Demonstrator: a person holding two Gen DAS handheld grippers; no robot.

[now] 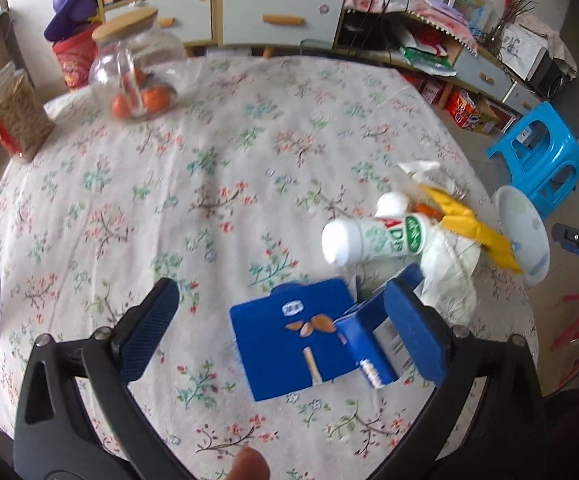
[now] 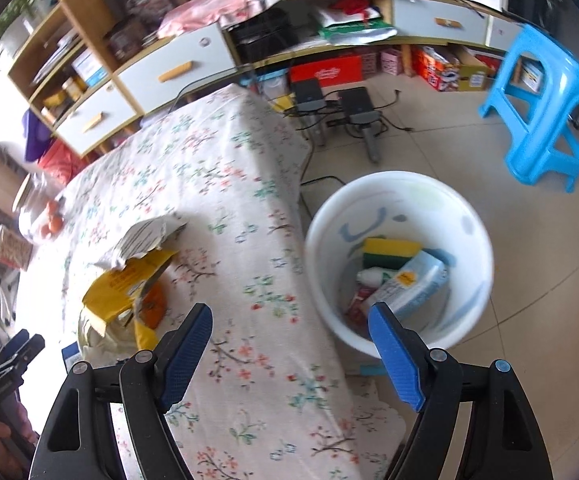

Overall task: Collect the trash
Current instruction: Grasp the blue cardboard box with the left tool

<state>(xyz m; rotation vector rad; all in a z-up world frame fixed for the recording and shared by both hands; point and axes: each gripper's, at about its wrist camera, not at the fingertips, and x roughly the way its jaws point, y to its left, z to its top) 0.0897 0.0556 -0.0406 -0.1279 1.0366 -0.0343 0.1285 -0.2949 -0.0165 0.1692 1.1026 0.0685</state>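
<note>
- while its jaws stand wide, the left gripper (image 1: pixel 285 324) hangs over a blue carton (image 1: pixel 297 344) on the floral tablecloth (image 1: pixel 209 160), gripping nothing.
- beside it lie a white bottle (image 1: pixel 373 240) and a yellow wrapper (image 1: pixel 473 228).
- the right gripper (image 2: pixel 291 360), spread and empty, points at the table's edge, near the white bin (image 2: pixel 473 216) on the floor.

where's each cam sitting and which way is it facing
Left wrist: on the left gripper, angled down at the table, over the blue carton and trash pile; a fingertip shows.
Right wrist: on the right gripper, angled down past the table edge at the bin.
Shared: yellow wrapper, bin, blue stool.
</note>
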